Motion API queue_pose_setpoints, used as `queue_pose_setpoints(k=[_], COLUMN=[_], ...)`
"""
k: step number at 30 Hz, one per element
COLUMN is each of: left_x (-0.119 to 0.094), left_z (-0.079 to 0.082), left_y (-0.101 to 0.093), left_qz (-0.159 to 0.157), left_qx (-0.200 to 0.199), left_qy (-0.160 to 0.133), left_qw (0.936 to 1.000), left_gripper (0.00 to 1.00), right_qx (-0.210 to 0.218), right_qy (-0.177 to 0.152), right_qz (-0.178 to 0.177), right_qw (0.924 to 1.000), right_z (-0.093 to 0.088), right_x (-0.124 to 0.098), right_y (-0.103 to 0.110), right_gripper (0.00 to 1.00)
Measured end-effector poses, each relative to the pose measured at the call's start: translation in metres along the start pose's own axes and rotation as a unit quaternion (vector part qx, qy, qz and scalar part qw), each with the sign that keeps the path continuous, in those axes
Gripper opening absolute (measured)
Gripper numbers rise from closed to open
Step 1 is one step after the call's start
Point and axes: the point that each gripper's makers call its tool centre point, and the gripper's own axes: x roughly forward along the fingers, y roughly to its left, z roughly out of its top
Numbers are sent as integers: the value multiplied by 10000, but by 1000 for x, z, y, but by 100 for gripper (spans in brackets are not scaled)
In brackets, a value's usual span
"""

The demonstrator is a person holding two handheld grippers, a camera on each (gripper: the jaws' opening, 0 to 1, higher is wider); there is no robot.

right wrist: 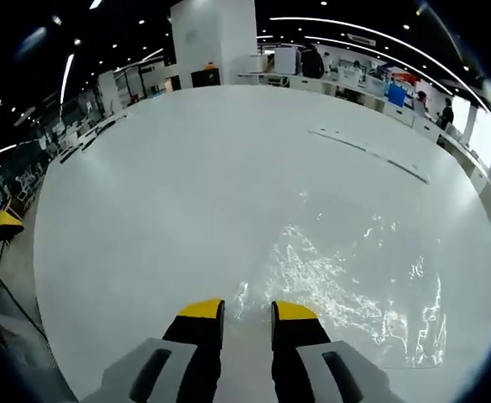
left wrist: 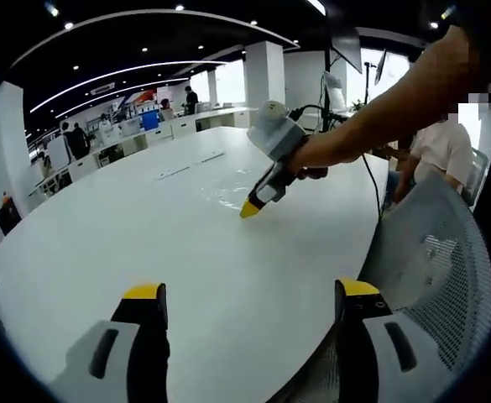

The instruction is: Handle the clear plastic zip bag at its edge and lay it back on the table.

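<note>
Seemingly idle, the left gripper (left wrist: 251, 298) hovers with fingers spread wide over the white tabletop (left wrist: 144, 227), leaving the work to the right gripper (left wrist: 252, 208). Ahead of the right gripper (right wrist: 248, 313), its narrowly parted fingers straddle the near edge of the clear plastic zip bag (right wrist: 354, 285), which lies flat, apparently ready to pinch.

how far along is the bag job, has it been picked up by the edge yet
Done: the right tool has reached the near edge of the clear zip bag. In hand: its jaws are narrowly apart there, with no grip evident; the bag lies flat on the table. Left: grip the edge, handle it, lay it back. The left tool waits open.
</note>
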Motion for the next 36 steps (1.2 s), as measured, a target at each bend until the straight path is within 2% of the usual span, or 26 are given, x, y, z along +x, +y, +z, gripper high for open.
queue_pose_setpoints(k=[6, 10, 12, 15, 19, 24, 30, 32, 34, 36], left_x=[2, 2, 1, 0, -1, -2, -3, -4, -4, -5], left_z=[1, 2, 2, 1, 3, 5, 6, 6, 6, 6], left_y=[4, 5, 4, 2, 0, -5, -12, -14, -15, -16], left_qz=[18, 39, 23, -9, -19, -52, -106, -127, -137, -142], left_qx=[-4, -19, -24, 84, 140, 212, 295, 308, 333, 344], left_qy=[-2, -23, -15, 52, 56, 65, 89, 89, 79, 82], left_qw=[10000, 10000, 10000, 10000, 9999, 9997, 9995, 9994, 9993, 9993], left_gripper=[80, 79, 79, 78, 78, 77, 75, 75, 75, 75], right_qx=[-53, -418, -849, -881, -1198, -1479, -1644, -1971, -2325, -2372], right_qy=[78, 147, 174, 181, 359, 577, 754, 793, 901, 967], right_qz=[-38, -44, -43, 51, 201, 369, 502, 685, 710, 753], right_qw=[9999, 9990, 9962, 9959, 9919, 9866, 9822, 9748, 9658, 9637], right_z=[-1, -3, -4, -8, -14, -24, -36, -41, -46, -49], right_x=[0, -2, -1, -4, -9, -15, -23, -26, -30, -32], right_y=[-2, -3, -3, 4, 9, 7, 4, 7, 5, 6], right_gripper=[14, 12, 12, 10, 9, 2, 0, 0, 0, 1])
